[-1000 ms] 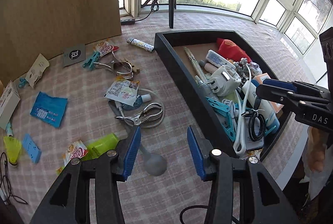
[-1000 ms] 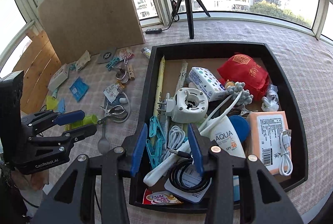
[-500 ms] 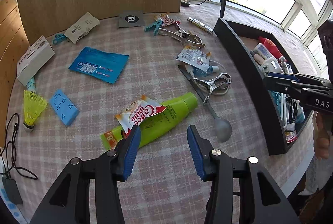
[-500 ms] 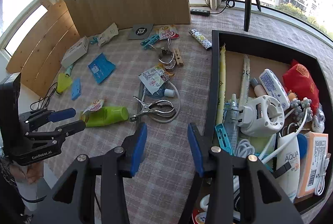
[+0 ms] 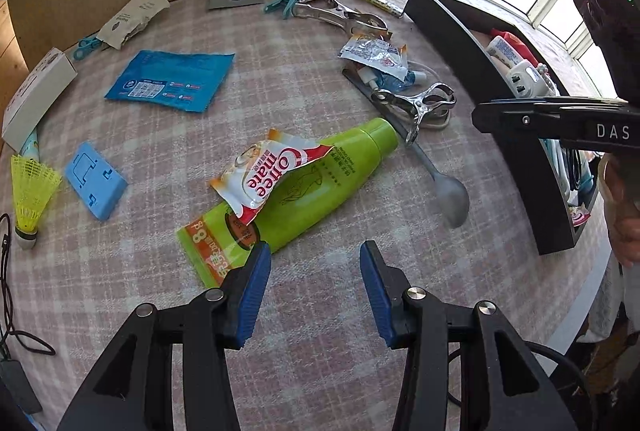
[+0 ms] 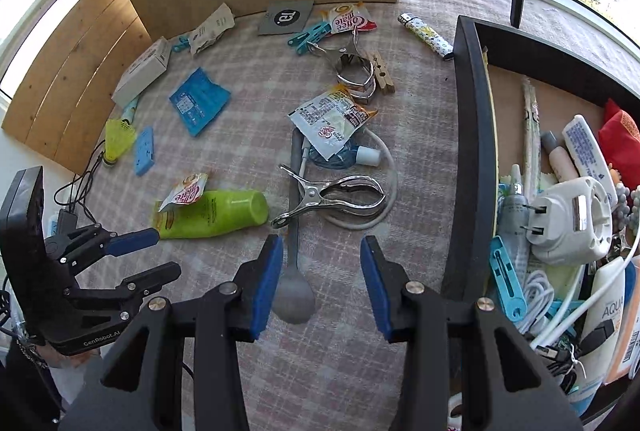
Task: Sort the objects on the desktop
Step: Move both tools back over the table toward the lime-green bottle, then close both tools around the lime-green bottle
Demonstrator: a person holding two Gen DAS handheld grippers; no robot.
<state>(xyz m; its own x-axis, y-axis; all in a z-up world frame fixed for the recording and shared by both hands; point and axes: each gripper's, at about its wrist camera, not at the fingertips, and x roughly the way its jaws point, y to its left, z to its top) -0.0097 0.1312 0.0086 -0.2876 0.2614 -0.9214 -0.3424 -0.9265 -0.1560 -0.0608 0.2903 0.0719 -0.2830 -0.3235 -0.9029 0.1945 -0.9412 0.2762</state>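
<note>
Left gripper (image 5: 312, 267) wide open, empty, hovering just near of the green tube (image 5: 304, 187), which lies flat on the checked cloth (image 5: 280, 79) left of the black tray (image 6: 468, 151). Right gripper (image 6: 320, 271) also open and empty, above the grey spoon (image 6: 294, 295). Likely step: grab the tube. Coffee-mate sachet (image 5: 268, 171) lies over its middle, so close across the body near the cap end and avoid pinching the sachet. Come in square; the tube may roll.

On the checked tabletop (image 5: 320, 311) lie a green bottle (image 5: 320, 187), a grey spoon (image 5: 448, 187), a steel clamp (image 6: 340, 197) and a black tray (image 6: 468, 151).
</note>
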